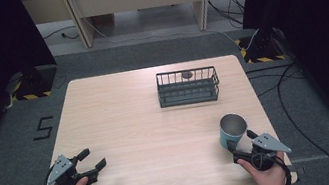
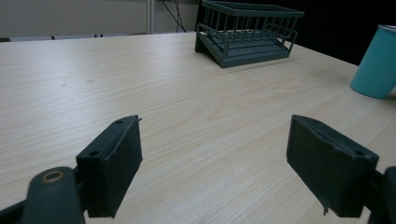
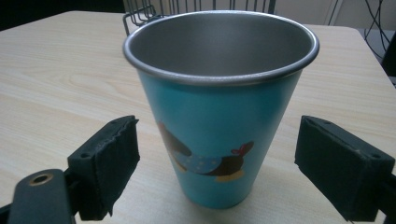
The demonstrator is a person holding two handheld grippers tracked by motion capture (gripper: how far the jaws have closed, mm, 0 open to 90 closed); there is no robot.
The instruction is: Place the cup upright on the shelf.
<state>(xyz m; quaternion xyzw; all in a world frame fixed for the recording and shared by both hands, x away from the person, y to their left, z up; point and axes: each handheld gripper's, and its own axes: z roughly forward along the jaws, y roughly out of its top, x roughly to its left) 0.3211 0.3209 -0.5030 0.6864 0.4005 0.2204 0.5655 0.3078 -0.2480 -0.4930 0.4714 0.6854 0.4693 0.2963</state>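
A teal metal cup point(image 1: 233, 130) with a cartoon print stands upright near the table's front right edge. My right gripper point(image 1: 241, 144) is open just behind it. In the right gripper view the cup point(image 3: 219, 116) stands between and slightly ahead of the two jaws, and neither pad touches it. My left gripper point(image 1: 92, 158) is open at the front left with nothing between its fingers point(image 2: 114, 158). A dark wire basket point(image 1: 187, 86) sits at the back right of the table; a small dark round object point(image 1: 187, 74) lies by its far side. The left gripper view shows the basket point(image 2: 250, 28) and cup point(image 2: 377, 60) farther off.
The light wooden table point(image 1: 133, 128) has bare surface between the grippers and the basket. Black curtains flank both sides. Cables point(image 1: 295, 101) run over the grey floor at the right, and a taped "5" point(image 1: 42, 128) marks the floor at the left.
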